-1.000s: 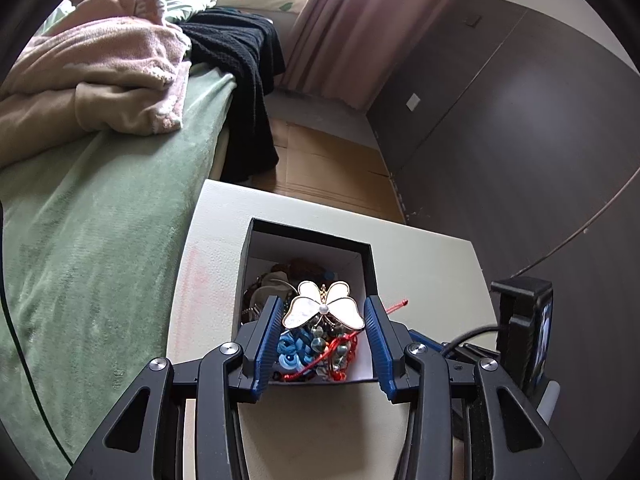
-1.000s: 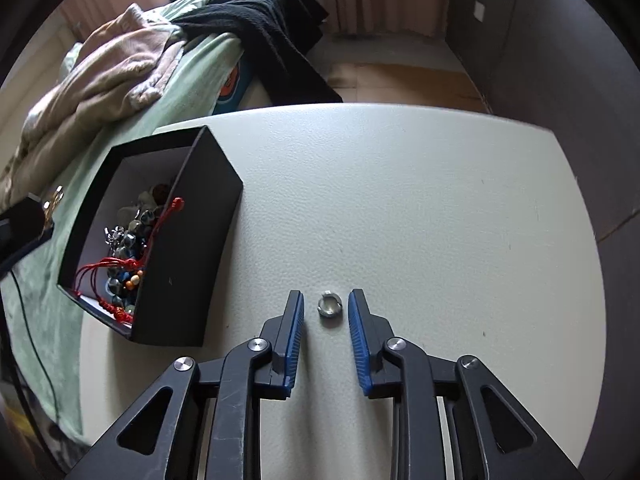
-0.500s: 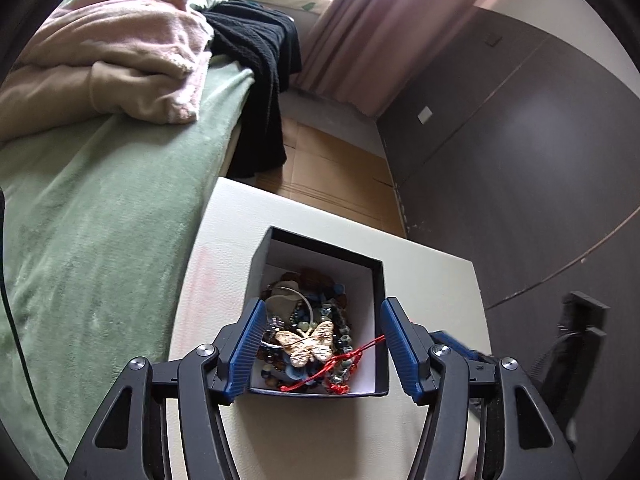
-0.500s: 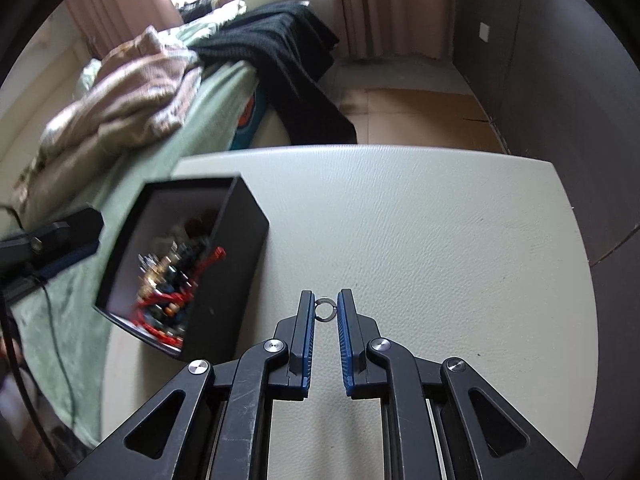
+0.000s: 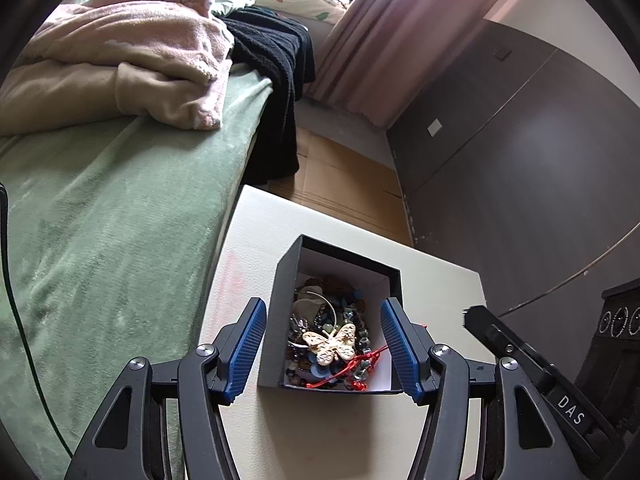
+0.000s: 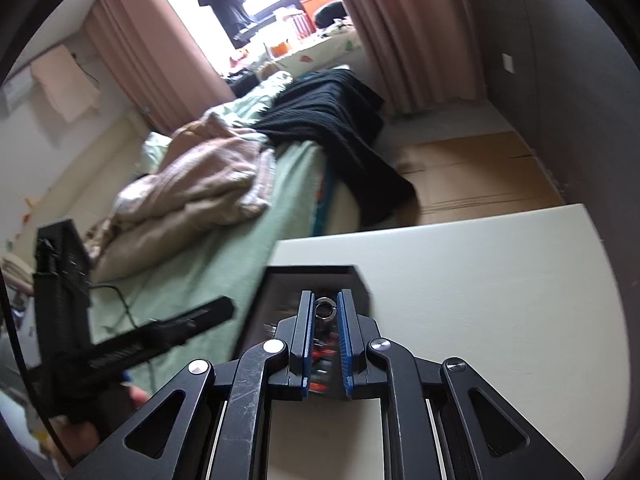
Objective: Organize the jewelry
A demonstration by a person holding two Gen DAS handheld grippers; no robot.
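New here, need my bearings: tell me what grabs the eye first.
A black box crammed with beads, a pale butterfly on top, sits on the white table between the left gripper's open fingers. The right gripper pinches a small silver ring above that box. A green bed lies beside the table.

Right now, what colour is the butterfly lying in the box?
Pale gold, almost cream. The butterfly in the black box shows best in the left wrist view.
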